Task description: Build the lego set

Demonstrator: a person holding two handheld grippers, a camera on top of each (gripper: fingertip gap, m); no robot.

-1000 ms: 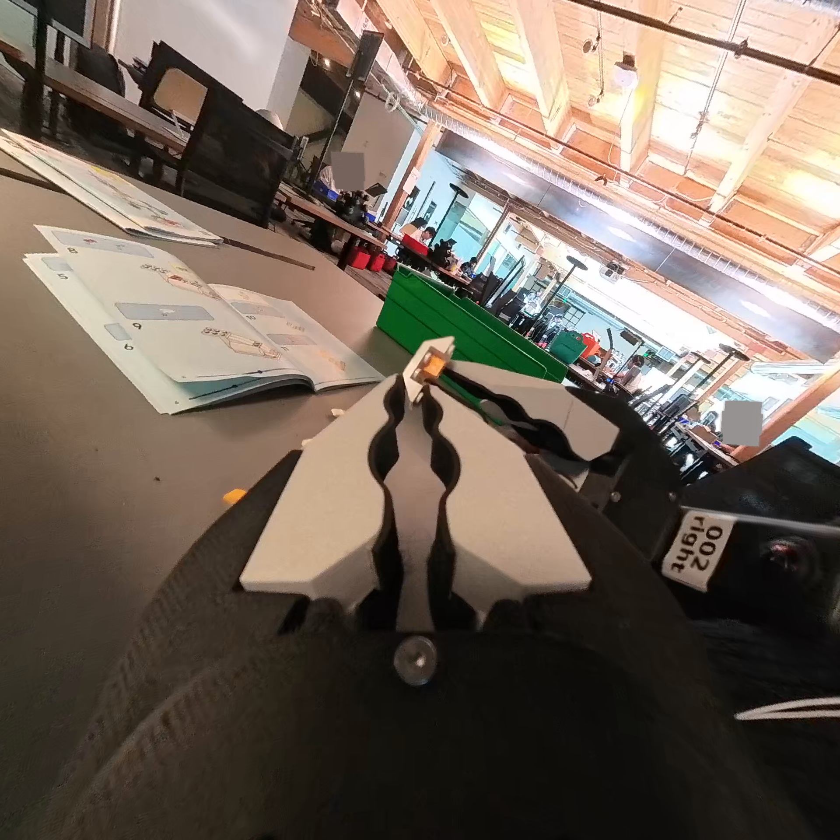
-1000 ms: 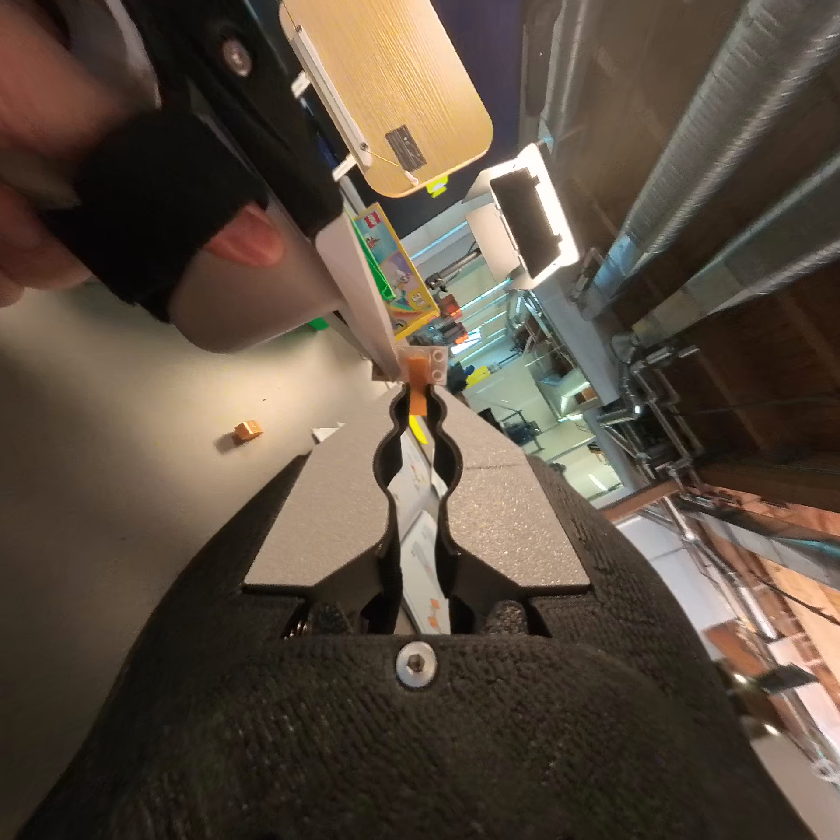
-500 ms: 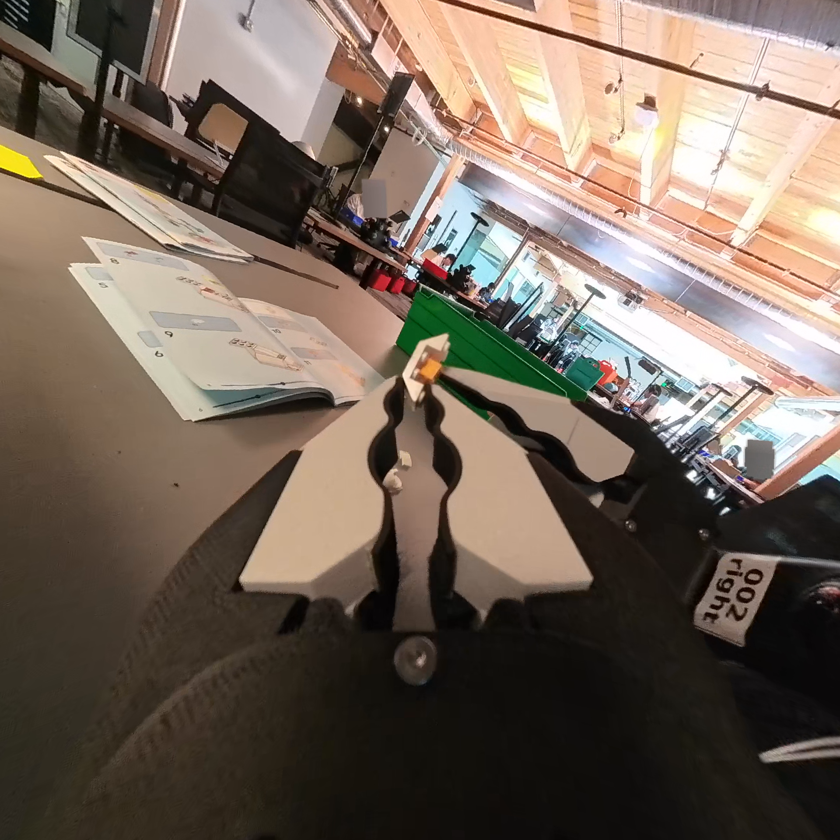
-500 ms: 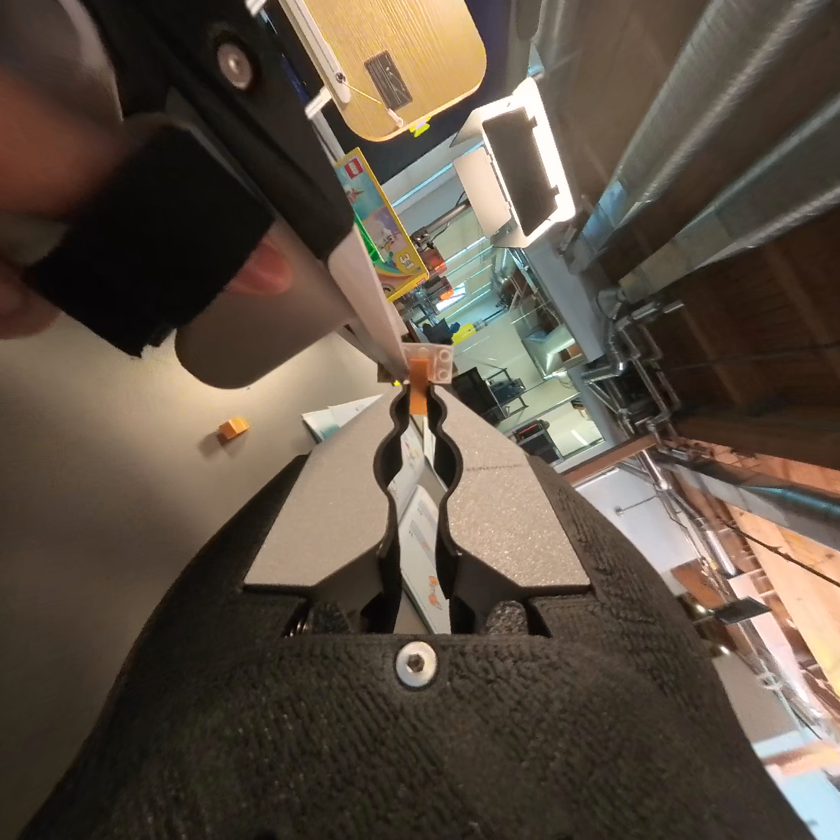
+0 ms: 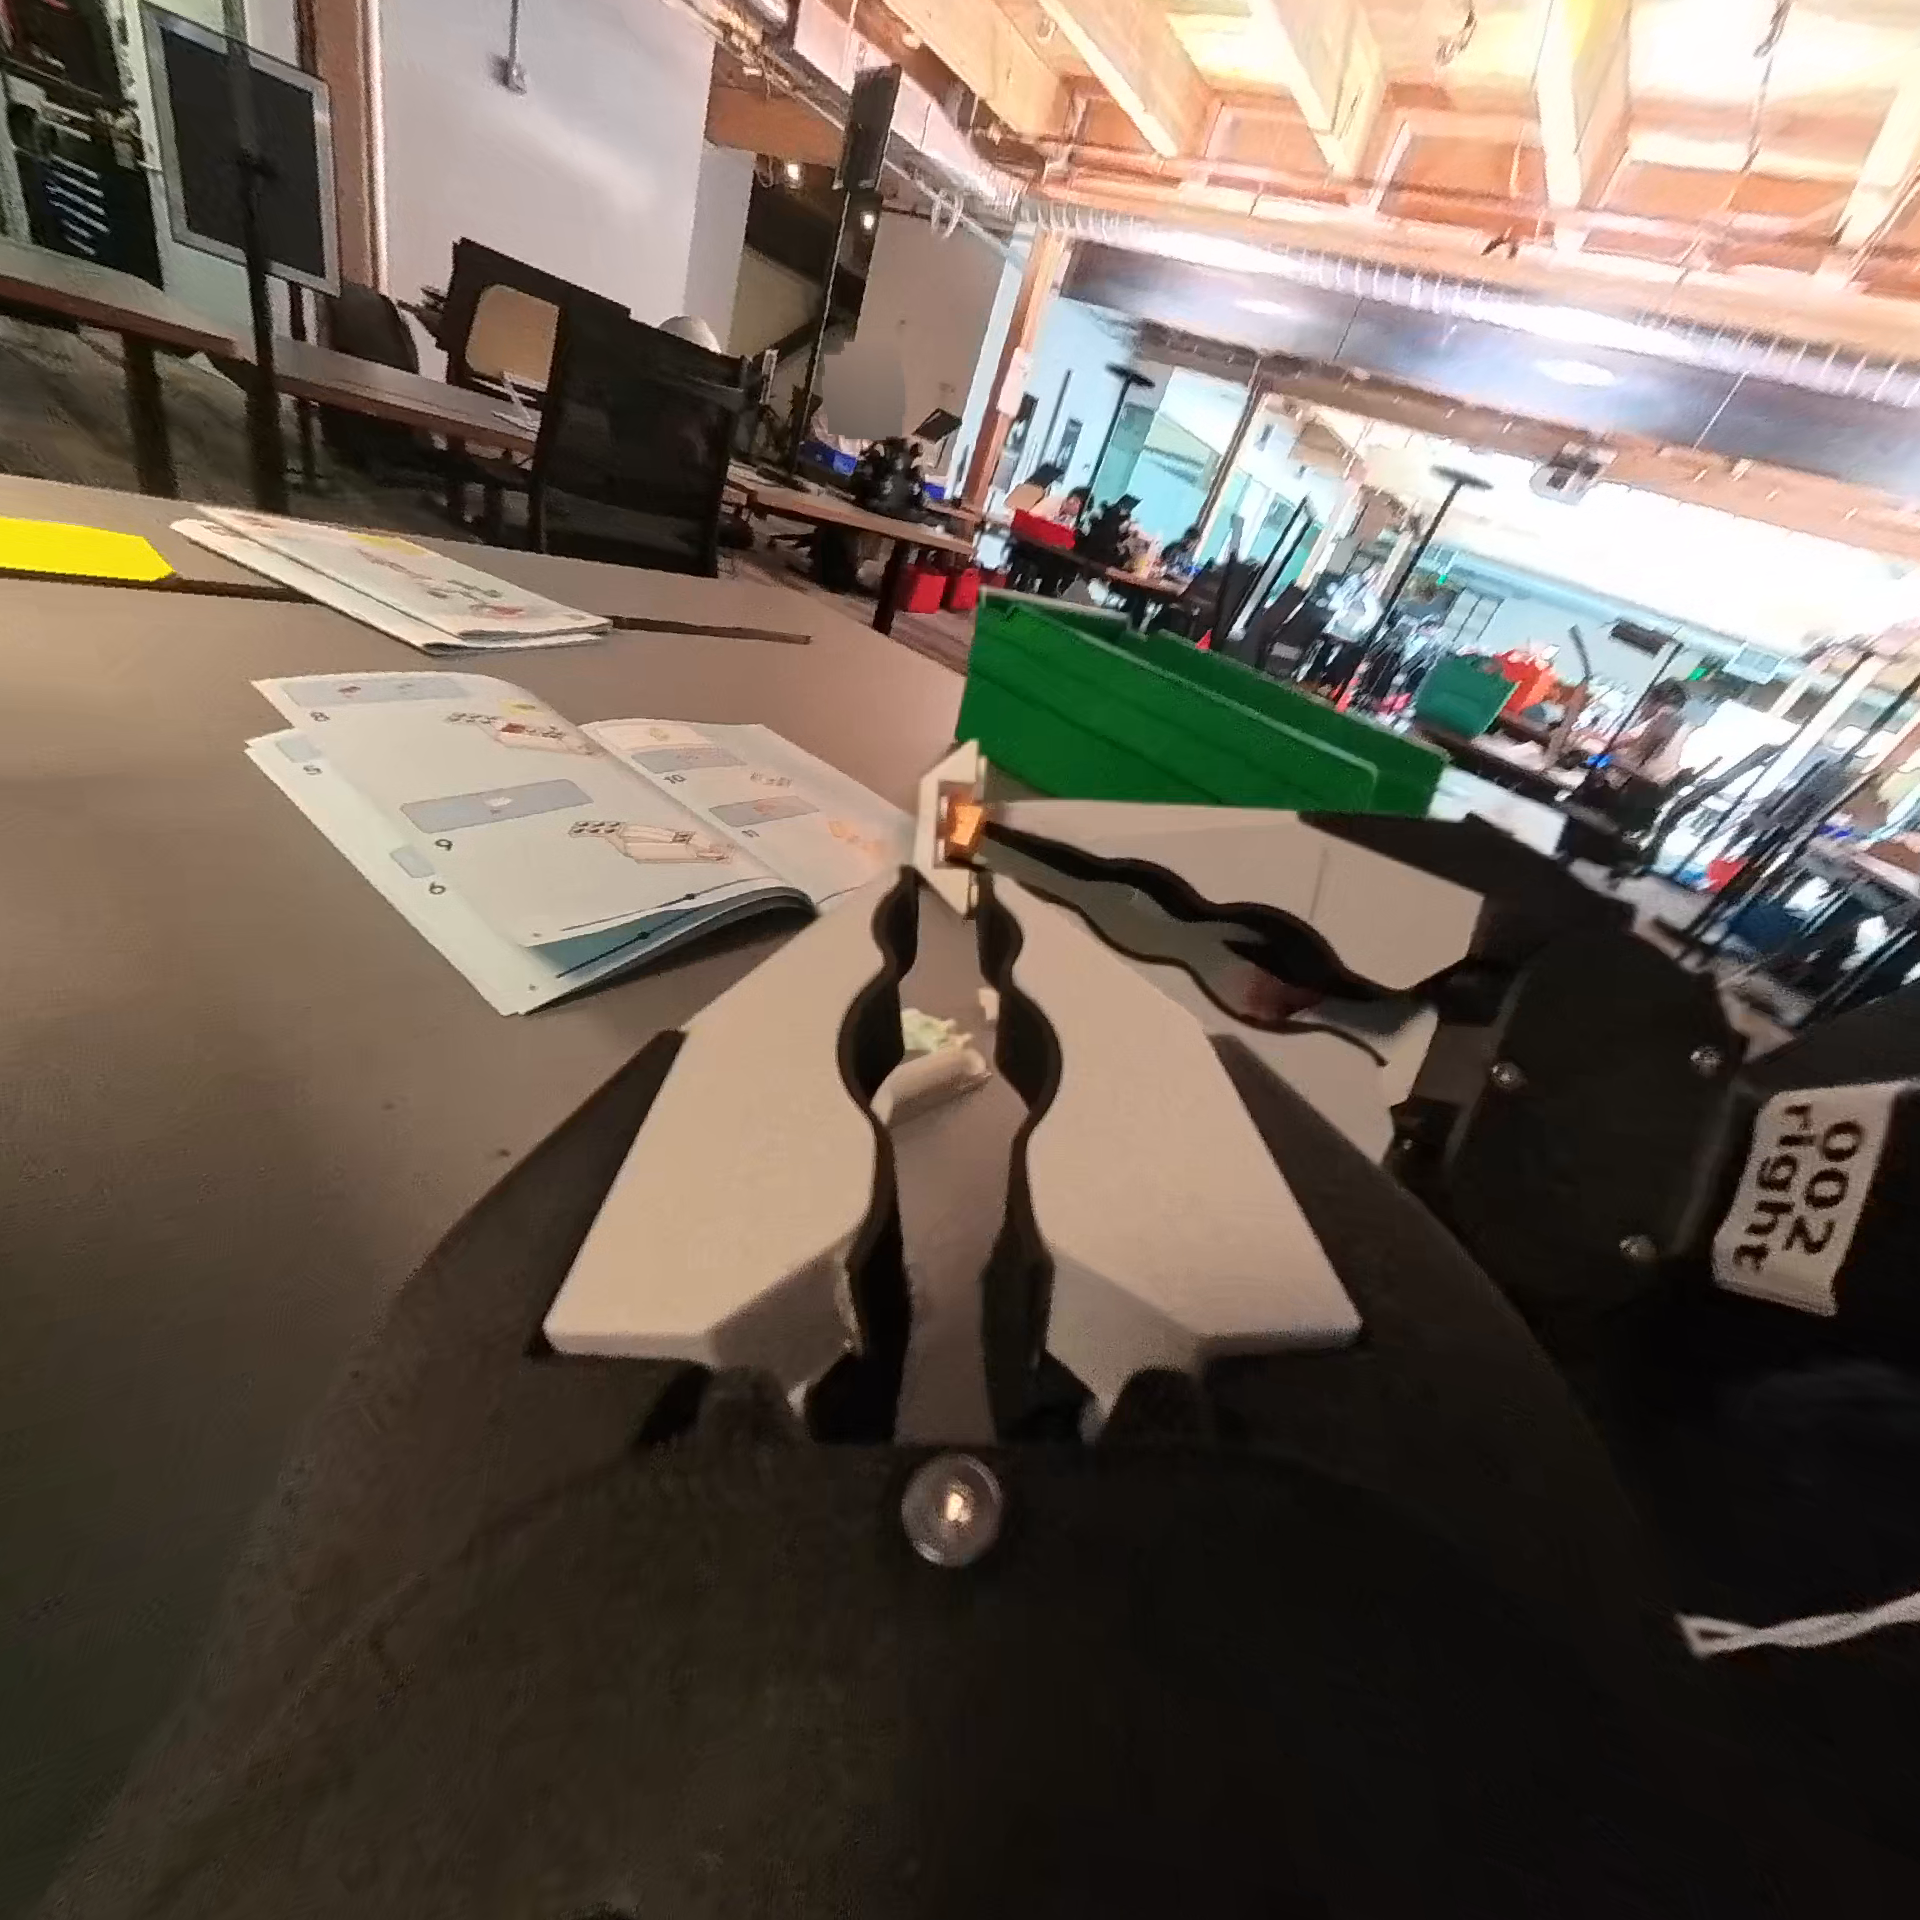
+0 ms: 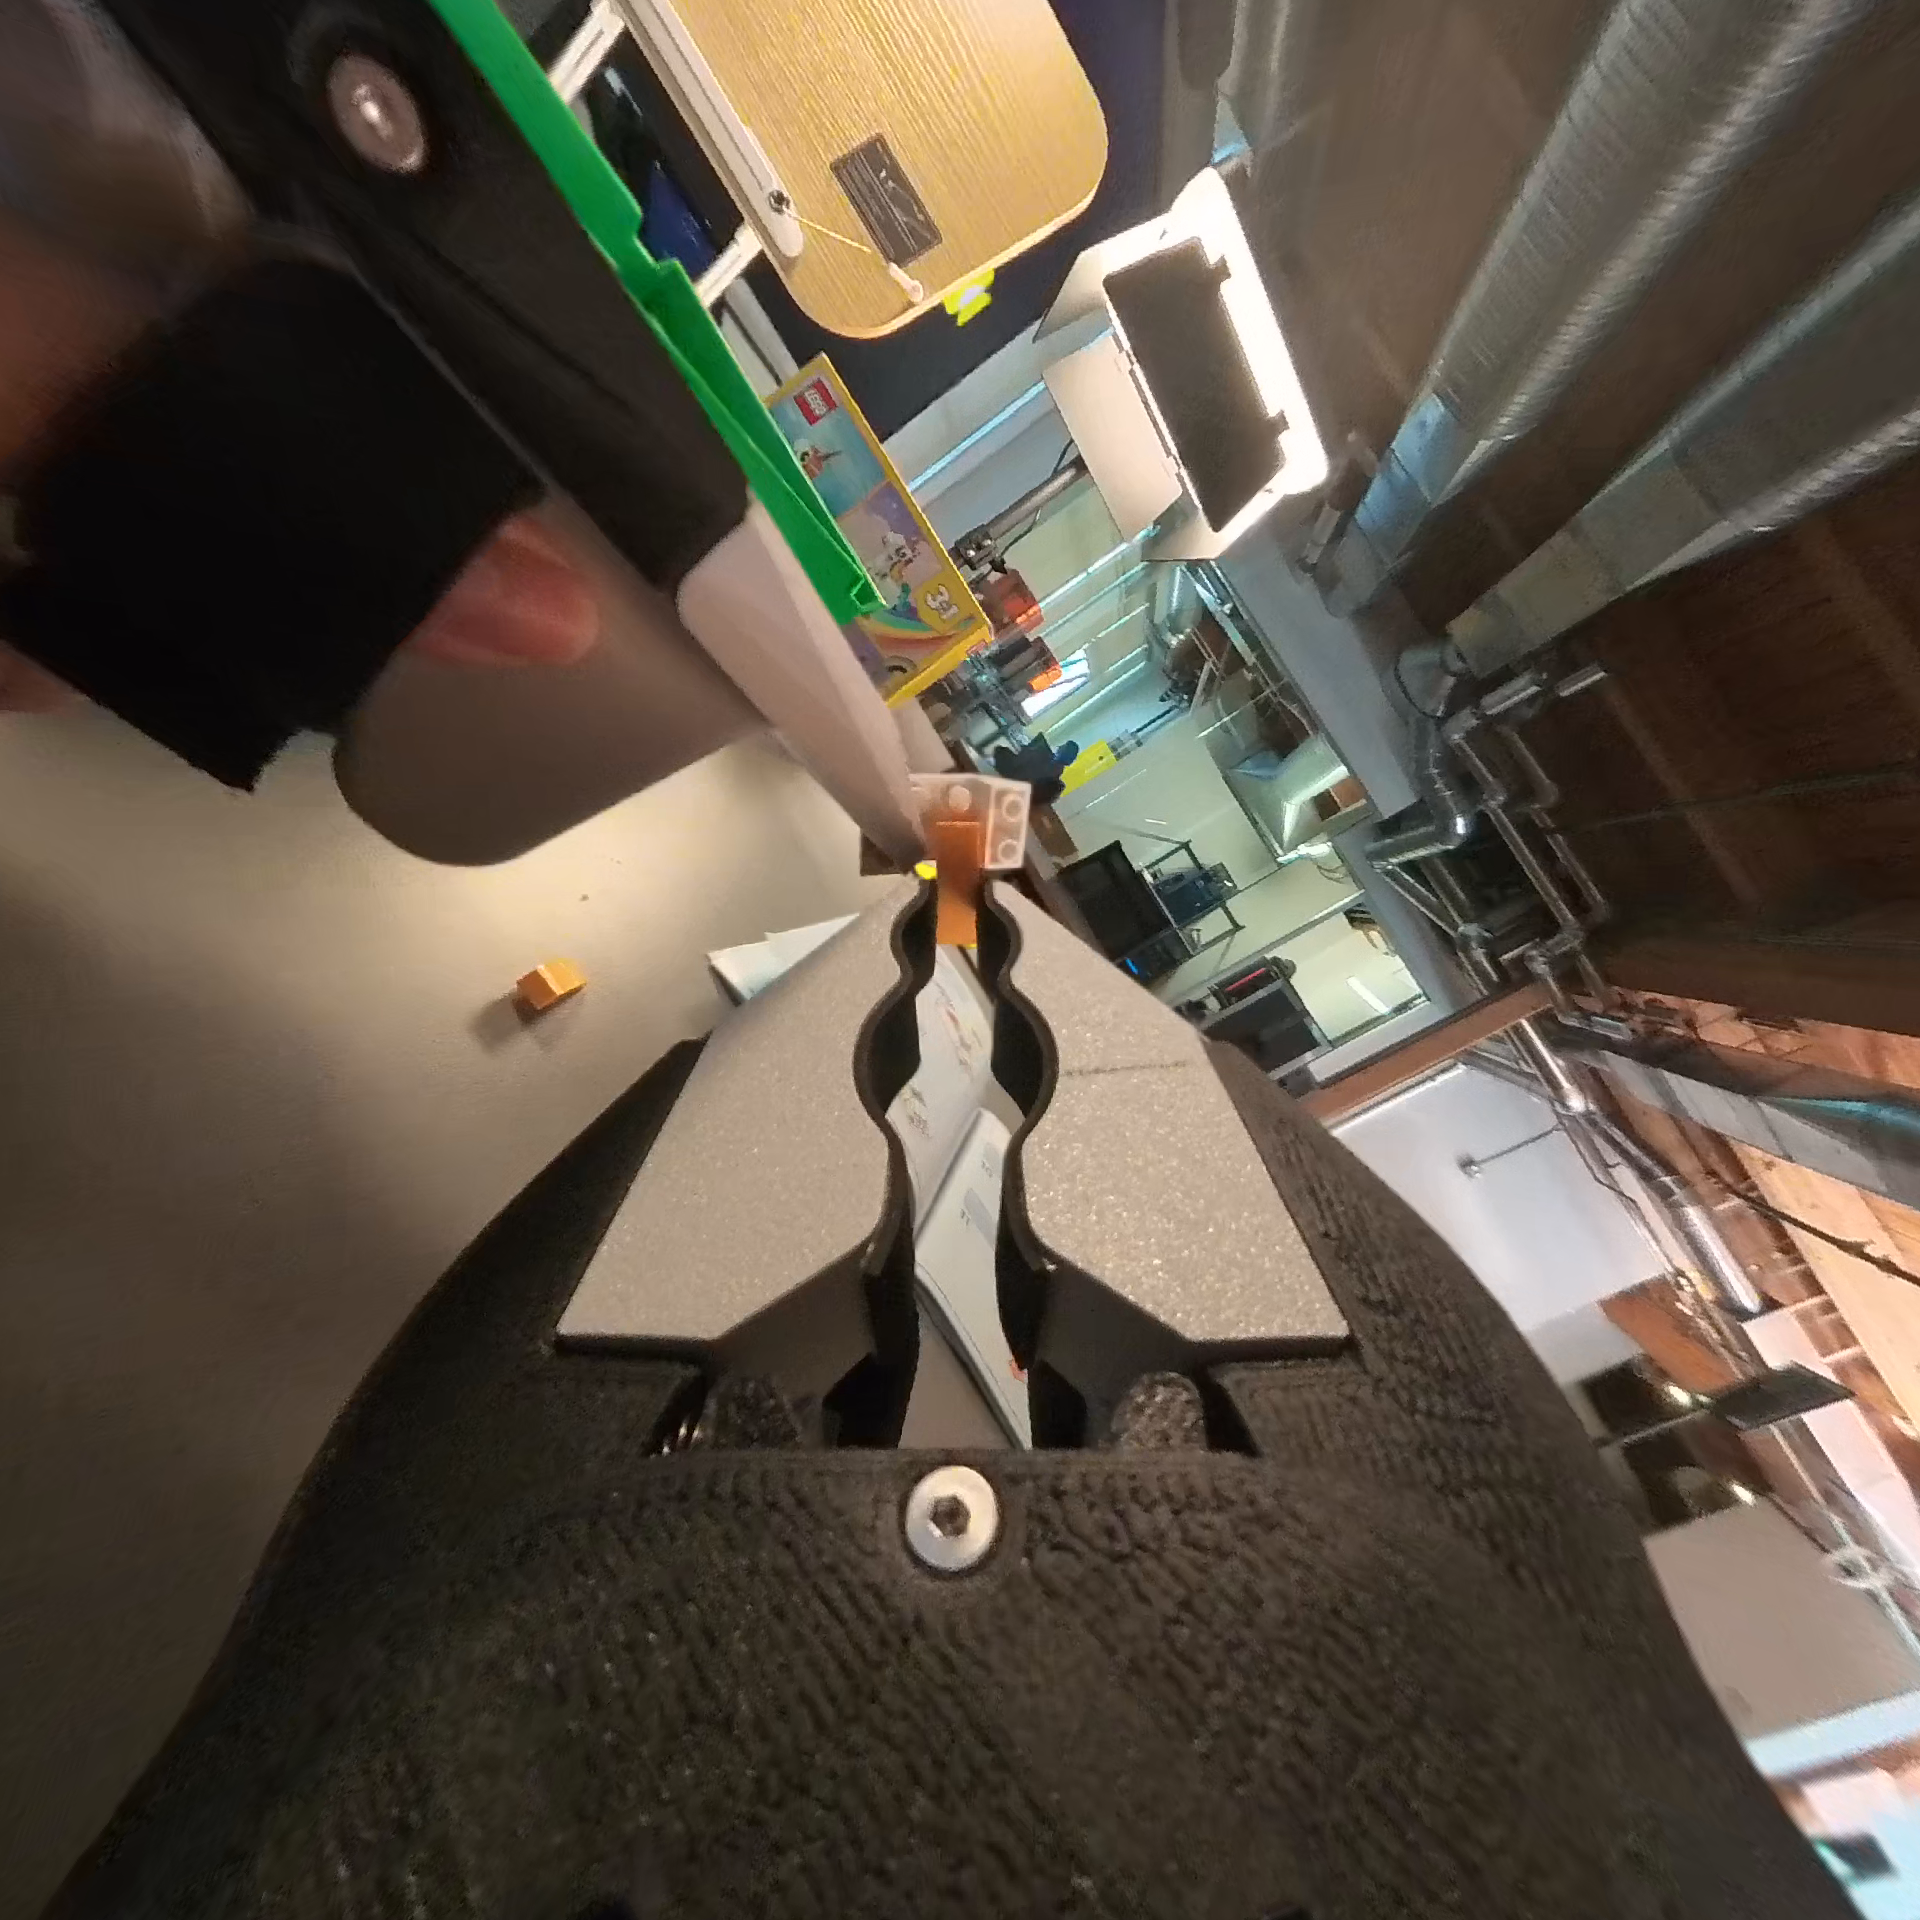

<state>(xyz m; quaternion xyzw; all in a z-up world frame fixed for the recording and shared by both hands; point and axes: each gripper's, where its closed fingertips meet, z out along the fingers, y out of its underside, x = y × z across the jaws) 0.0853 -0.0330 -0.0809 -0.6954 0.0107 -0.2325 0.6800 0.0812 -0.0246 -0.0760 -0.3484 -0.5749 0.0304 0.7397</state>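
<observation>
My left gripper [image 5: 943, 896] is shut on a small white brick [image 5: 951, 805] held at its fingertips above the table. My right gripper [image 5: 995, 831] comes in from the right, shut on an orange piece [image 5: 964, 831] that touches the white brick. In the right wrist view, my right gripper [image 6: 956, 902] pinches the orange piece [image 6: 956, 868], whose far end meets the white brick [image 6: 987, 816]. The left gripper [image 6: 896, 831] reaches in from the upper left, with a gloved hand [image 6: 312, 540] around it.
An open instruction booklet [image 5: 582, 831] lies on the grey table [image 5: 208, 1039], with a second booklet [image 5: 416, 592] and a yellow sheet [image 5: 73, 548] behind. A green bin [image 5: 1164, 717] stands at the far right. Loose white pieces [image 5: 935, 1070] and an orange brick [image 6: 549, 982] lie on the table. My left and right fingertips are right by each other.
Both grippers have stayed shut, with the orange piece held against the white brick. They have swung together, so loose white pieces now show between my left fingers.
</observation>
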